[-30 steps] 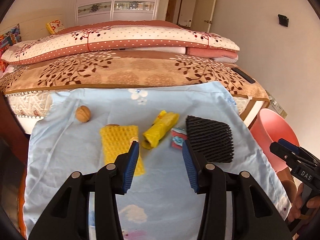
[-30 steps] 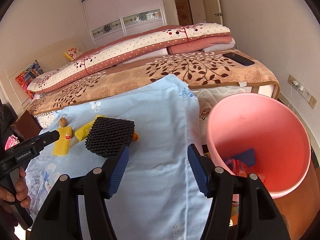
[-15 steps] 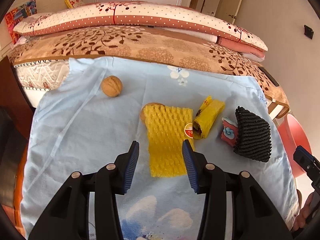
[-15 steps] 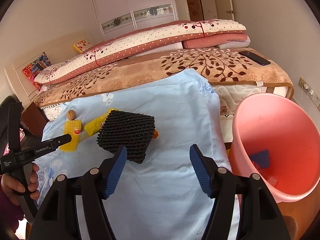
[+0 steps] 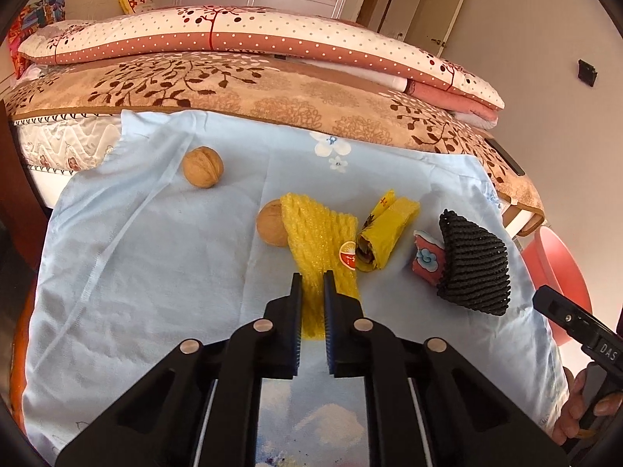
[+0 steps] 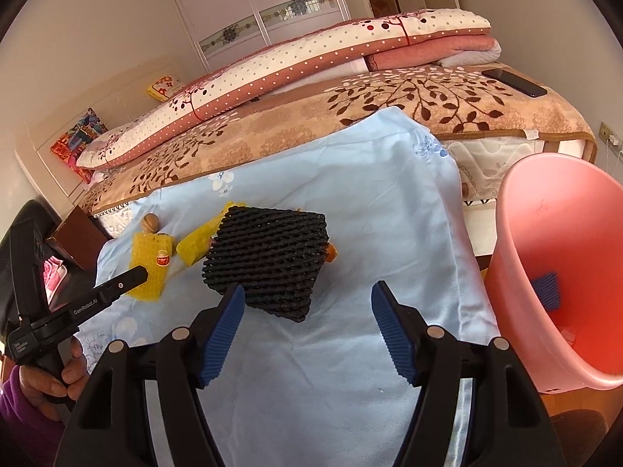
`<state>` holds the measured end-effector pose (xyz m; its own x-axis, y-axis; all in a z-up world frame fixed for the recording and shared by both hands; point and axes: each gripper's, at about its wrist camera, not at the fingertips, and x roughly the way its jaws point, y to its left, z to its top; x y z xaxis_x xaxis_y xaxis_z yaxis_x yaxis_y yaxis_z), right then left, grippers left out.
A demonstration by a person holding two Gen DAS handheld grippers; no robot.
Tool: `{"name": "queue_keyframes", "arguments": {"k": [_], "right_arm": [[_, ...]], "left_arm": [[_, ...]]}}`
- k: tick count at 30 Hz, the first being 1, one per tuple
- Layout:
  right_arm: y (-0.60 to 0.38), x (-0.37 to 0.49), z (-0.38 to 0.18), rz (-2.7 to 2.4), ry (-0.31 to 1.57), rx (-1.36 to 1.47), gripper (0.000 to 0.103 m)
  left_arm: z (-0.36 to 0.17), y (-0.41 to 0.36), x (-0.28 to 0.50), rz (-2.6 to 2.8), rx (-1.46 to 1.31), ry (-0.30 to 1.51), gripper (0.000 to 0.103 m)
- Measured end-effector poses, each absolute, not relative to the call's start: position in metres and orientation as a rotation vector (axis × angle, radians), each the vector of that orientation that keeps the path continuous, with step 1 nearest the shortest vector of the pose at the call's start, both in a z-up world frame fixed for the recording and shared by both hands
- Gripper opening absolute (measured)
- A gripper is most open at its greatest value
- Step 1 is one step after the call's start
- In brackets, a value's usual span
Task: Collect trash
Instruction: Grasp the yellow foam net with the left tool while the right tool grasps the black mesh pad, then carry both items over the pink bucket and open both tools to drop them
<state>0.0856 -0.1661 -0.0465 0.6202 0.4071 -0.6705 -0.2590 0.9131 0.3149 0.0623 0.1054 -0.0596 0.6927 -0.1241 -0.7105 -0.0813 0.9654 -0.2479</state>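
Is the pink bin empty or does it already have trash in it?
Not empty: the pink bin holds a blue foam net and some smaller scraps near its bottom.

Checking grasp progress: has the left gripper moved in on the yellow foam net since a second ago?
Yes. The left gripper has moved forward over the blue sheet and leftward from the black foam net, closing on the yellow foam net.

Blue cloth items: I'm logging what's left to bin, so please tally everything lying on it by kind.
Walnuts: 2
Foam fruit nets: 2, yellow, black
Wrappers: 2, yellow, red
Total: 6
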Motion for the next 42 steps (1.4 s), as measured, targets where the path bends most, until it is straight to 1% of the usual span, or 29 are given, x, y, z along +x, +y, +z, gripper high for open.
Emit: {"name": "queue_keyframes", "arguments": {"k": [12, 14, 16, 18, 19, 22, 28, 42], "right_arm": [[-0.145, 0.114, -0.07, 0.422, 0.91, 0.243, 0.068], [-0.143, 0.117, -0.074, 0.428, 0.927, 0.255, 0.065], [-0.141, 0.119, -0.076, 0.435, 0.936, 0.258, 0.044], [-0.14, 0.12, -0.078, 0.437, 0.954, 0.255, 0.035], [-0.141, 0.118, -0.077, 0.442, 0.956, 0.261, 0.026], [-0.143, 0.114, -0.073, 0.445, 0.944, 0.258, 0.013], [-0.153, 0.096, -0.052, 0.449, 0.864, 0.238, 0.01], [-0.197, 0.057, 0.01, 0.304, 0.647, 0.196, 0.01]], "left_arm": [[-0.037, 0.108, 0.047, -0.071, -0.304, 0.74, 0.009], [-0.035, 0.108, 0.046, -0.076, -0.307, 0.737, 0.009], [-0.035, 0.107, 0.045, -0.079, -0.306, 0.737, 0.009], [-0.035, 0.105, 0.045, -0.085, -0.309, 0.739, 0.009], [-0.035, 0.104, 0.044, -0.087, -0.307, 0.74, 0.009], [-0.034, 0.102, 0.043, -0.094, -0.305, 0.738, 0.009], [-0.024, 0.094, 0.039, -0.108, -0.282, 0.707, 0.009], [0.005, 0.047, 0.036, -0.219, -0.259, 0.624, 0.009]]}}
